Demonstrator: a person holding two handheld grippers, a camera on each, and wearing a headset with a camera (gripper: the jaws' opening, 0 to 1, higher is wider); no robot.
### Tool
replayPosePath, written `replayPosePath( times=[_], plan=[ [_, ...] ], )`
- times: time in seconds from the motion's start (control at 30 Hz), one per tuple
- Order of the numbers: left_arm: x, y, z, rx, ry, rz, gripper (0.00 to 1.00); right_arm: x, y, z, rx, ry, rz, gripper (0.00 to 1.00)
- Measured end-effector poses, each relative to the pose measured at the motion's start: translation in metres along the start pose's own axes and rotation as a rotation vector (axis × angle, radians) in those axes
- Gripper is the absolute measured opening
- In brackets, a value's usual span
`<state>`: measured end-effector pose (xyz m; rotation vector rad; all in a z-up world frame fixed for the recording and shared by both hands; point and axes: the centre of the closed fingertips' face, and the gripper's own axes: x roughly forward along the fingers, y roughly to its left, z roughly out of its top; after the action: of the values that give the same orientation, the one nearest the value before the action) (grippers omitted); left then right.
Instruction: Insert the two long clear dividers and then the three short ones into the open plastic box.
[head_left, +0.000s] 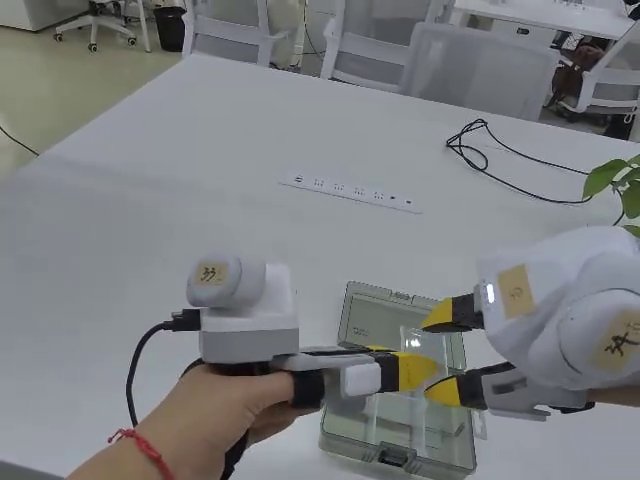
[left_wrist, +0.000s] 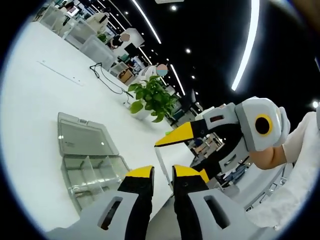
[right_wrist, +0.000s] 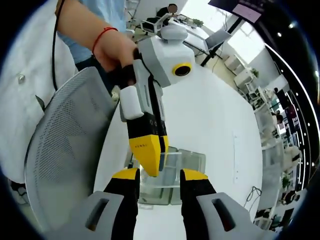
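The clear plastic box (head_left: 400, 440) lies open on the white table, its lid (head_left: 385, 312) folded back; in the left gripper view the box (left_wrist: 82, 175) shows dividers standing in its base. My left gripper (head_left: 420, 368) hovers over the box, shut on a clear divider (head_left: 425, 340). The right gripper view shows that divider (right_wrist: 172, 159) sticking out beside the left gripper's yellow tips (right_wrist: 150, 160). My right gripper (head_left: 442, 352) comes in from the right, open, its jaws straddling the left gripper's tip and the divider. Its own view shows the right gripper (right_wrist: 160, 175) with a wide gap.
A white power strip (head_left: 350, 190) lies mid-table, with a black cable (head_left: 500, 160) and a green plant (head_left: 622, 185) at the right. White chairs (head_left: 450, 60) stand beyond the far edge. A grey mesh chair (right_wrist: 65, 140) is close to the person.
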<state>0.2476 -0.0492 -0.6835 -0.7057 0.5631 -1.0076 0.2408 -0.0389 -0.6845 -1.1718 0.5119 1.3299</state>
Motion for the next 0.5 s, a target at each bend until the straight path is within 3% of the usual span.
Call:
replayPosePath(
  times=[0.27,0.5],
  plan=[
    [0.0004,-0.0026,-0.0003,-0.008,0.003,-0.015,0.01,-0.0003,-0.0005,-0.0006,-0.008,0.012,0.000,0.33],
    [0.0004,-0.0032,-0.0009,-0.001,0.004,-0.019,0.00,-0.0004,0.0000,-0.0006,-0.012,0.017,-0.001,0.33]
  ],
)
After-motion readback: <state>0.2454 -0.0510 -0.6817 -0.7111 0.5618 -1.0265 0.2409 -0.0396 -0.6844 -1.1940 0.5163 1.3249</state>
